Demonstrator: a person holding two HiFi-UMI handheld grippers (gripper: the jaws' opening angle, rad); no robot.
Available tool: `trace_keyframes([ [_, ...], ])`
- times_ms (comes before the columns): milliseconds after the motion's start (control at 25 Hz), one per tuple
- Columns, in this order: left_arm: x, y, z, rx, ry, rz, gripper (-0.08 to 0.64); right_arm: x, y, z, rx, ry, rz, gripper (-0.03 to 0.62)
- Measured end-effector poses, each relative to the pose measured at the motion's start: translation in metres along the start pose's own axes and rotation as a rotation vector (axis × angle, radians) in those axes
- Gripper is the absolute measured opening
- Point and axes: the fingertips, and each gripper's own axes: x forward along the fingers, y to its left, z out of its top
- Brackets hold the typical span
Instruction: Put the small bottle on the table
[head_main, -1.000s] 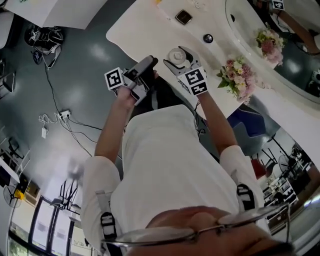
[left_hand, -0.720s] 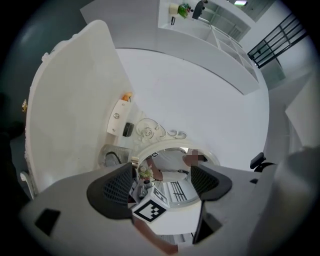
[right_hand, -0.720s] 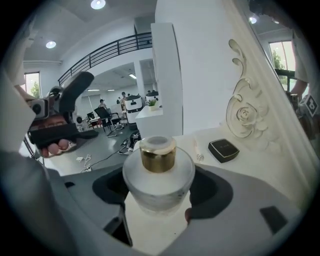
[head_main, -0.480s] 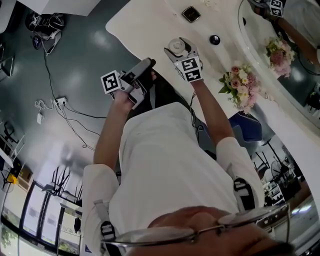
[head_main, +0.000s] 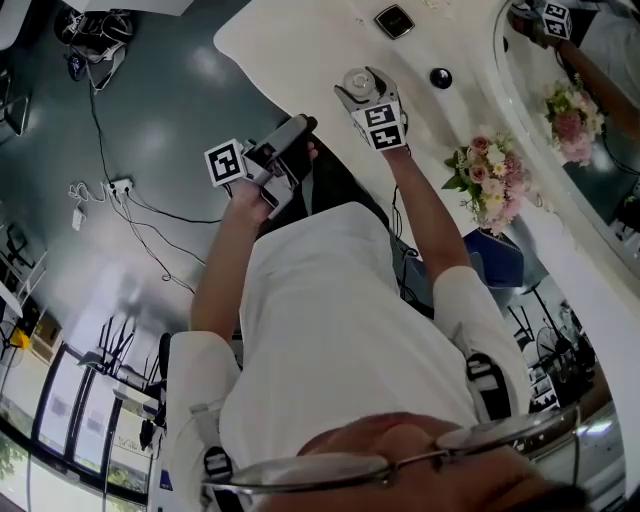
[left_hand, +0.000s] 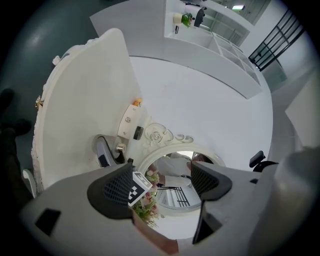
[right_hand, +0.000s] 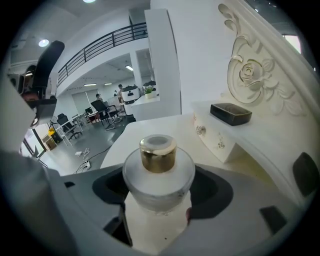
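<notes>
We note both arms extended forward, forearms bare, short white sleeves. Left gripper (head_main: 293, 131) sits nearer body, left elbow bent; its 2 jaws stand apart, nothing gripped between them. Right gripper (head_main: 361, 93) reaches farther out, right arm nearly straight. We read its 2 jaws clamped on small bottle (right_hand: 158, 169).

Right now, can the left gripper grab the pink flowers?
Probably not straight away. The left gripper is open and empty, but the person's right arm, whose right gripper holds the small bottle, stretches across between it and the flowers. It would likely have to go around that arm.
</notes>
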Motion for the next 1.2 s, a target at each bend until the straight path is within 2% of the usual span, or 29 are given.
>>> trace_keyframes([
  [600, -0.014, -0.002, 0.004, 0.029, -0.051, 0.020, 0.364, 0.011, -0.001, -0.007, -0.051, 0.026, -0.023, 0.344],
  [920, -0.011, -0.014, -0.005, 0.063, -0.040, 0.009, 0.364, 0.006, 0.004, -0.002, -0.067, 0.041, -0.001, 0.359],
  [1040, -0.010, -0.024, -0.005, 0.113, -0.027, 0.009, 0.364, -0.004, 0.006, 0.006, -0.073, 0.033, -0.011, 0.364],
  [1200, -0.010, -0.040, -0.008, 0.234, 0.021, 0.029, 0.364, -0.028, 0.010, 0.017, -0.066, 0.026, -0.054, 0.359],
])
